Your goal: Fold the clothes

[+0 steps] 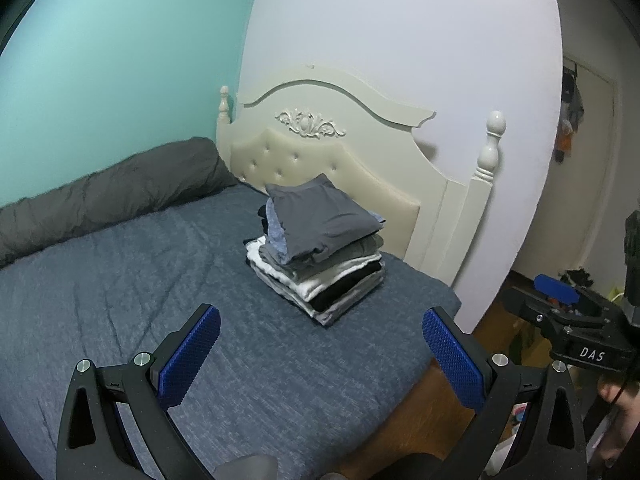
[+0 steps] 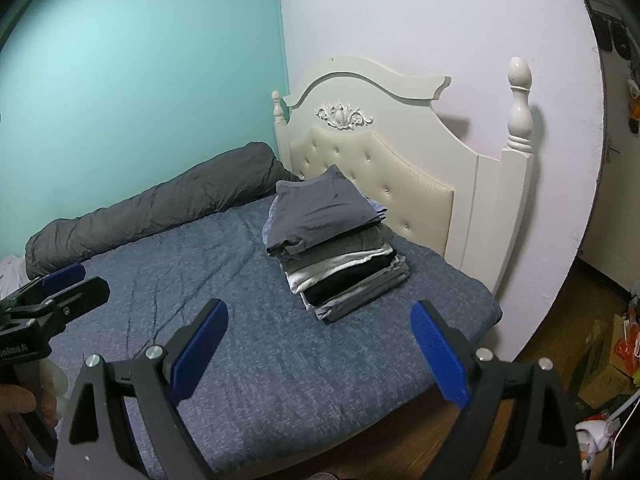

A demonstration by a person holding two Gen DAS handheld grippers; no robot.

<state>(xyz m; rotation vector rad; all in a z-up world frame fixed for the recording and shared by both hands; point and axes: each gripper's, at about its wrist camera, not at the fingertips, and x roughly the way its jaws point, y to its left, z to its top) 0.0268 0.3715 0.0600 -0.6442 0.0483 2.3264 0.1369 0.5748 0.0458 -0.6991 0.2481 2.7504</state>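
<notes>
A stack of folded clothes (image 1: 320,256) (image 2: 334,240) sits on the blue bed cover near the headboard, a dark grey piece on top, then grey, white and black layers. My left gripper (image 1: 320,322) hangs open above the bed, short of the stack, nothing between its blue pads. My right gripper (image 2: 320,320) is also open and empty, a little in front of the stack. The right gripper shows from the side at the right edge of the left wrist view (image 1: 560,304), and the left gripper at the left edge of the right wrist view (image 2: 60,284).
The bed (image 1: 120,300) (image 2: 260,360) has a cream headboard (image 1: 340,152) (image 2: 380,136) behind the stack. A rolled grey duvet (image 1: 100,200) (image 2: 160,208) lies along the turquoise wall. Wooden floor and clutter (image 2: 608,360) lie to the right of the bed.
</notes>
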